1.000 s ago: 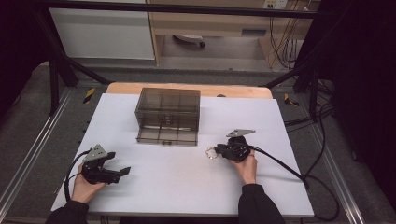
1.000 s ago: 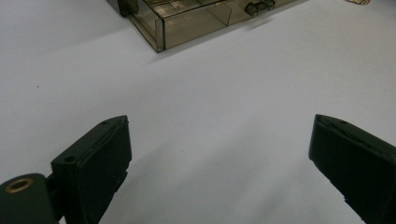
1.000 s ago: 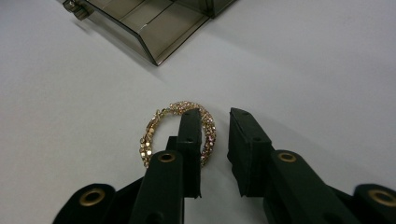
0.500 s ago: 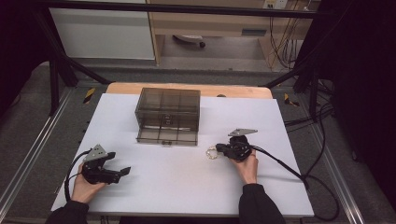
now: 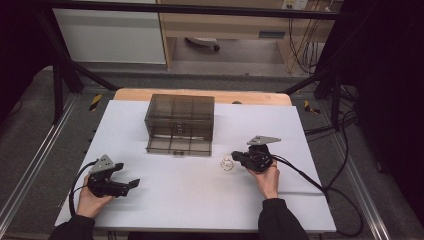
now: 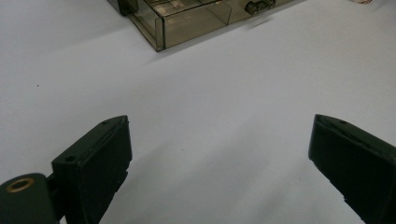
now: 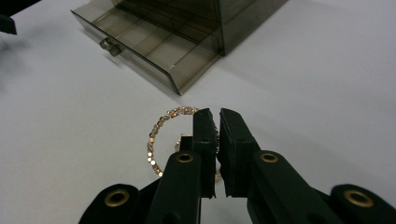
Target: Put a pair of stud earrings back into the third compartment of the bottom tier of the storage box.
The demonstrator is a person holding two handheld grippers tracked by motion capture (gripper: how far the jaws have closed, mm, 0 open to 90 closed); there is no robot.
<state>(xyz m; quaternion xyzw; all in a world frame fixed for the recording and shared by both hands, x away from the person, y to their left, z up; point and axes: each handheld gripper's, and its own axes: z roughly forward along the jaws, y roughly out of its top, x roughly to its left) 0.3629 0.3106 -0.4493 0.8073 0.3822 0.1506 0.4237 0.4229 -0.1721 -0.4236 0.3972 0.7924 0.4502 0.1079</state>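
Note:
A gold beaded bracelet (image 7: 156, 135) is pinched at its right side between the jaws of my right gripper (image 7: 218, 115), which is shut on it. In the high view the bracelet (image 5: 227, 163) sits low over the white table, right of centre, at the tip of the right gripper (image 5: 237, 159). Just beyond it is a smoky clear drawer box (image 5: 180, 112) with its bottom drawer (image 5: 177, 145) pulled out. That drawer (image 7: 154, 51) is divided into compartments. My left gripper (image 5: 131, 184) rests open at the front left, its jaws wide apart (image 6: 219, 135) over bare table.
The white table (image 5: 150, 210) has free room between the two grippers. A cable (image 5: 310, 180) trails from the right gripper across the right side. The open drawer's corner (image 6: 161, 35) lies ahead of the left gripper. A wooden strip (image 5: 250, 97) edges the far side.

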